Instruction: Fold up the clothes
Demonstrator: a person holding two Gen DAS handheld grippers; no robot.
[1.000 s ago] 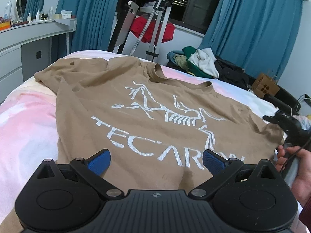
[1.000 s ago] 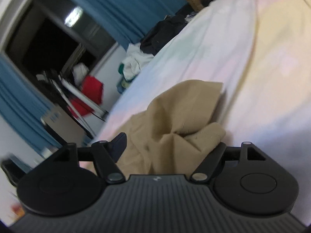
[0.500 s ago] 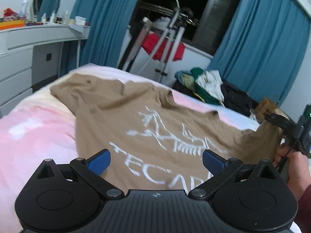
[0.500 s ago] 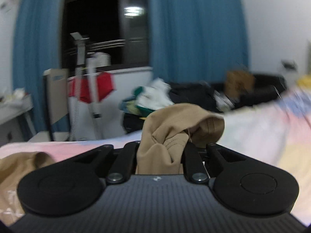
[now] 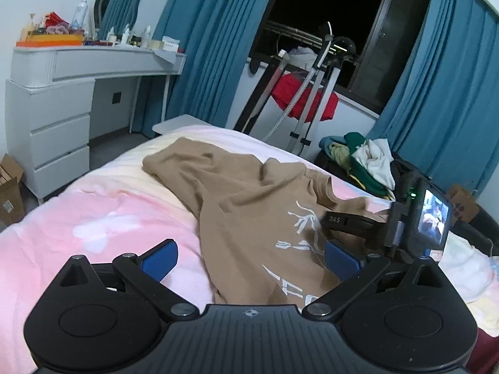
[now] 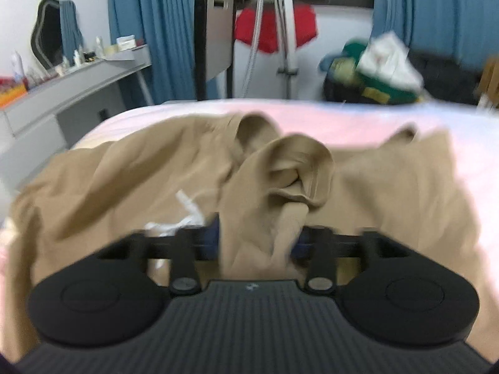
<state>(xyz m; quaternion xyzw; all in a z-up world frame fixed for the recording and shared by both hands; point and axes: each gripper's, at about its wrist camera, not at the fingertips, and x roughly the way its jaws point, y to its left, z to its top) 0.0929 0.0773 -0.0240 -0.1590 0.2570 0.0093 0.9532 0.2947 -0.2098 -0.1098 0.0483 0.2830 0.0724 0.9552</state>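
Evidently the right gripper [image 6: 255, 240], clamped on the tan T-shirt [image 5: 249, 205] sleeve [image 6: 296, 168], carries it toward nine o'clock to fold it, while the left gripper [image 5: 249, 258] gapes empty.

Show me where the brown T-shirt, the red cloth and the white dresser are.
brown T-shirt [image 5: 249, 205]: left wrist view, chest above the white print.
red cloth [image 5: 312, 103]: left wrist view, middle, hanging on the rack.
white dresser [image 5: 59, 131]: left wrist view, drawer front.
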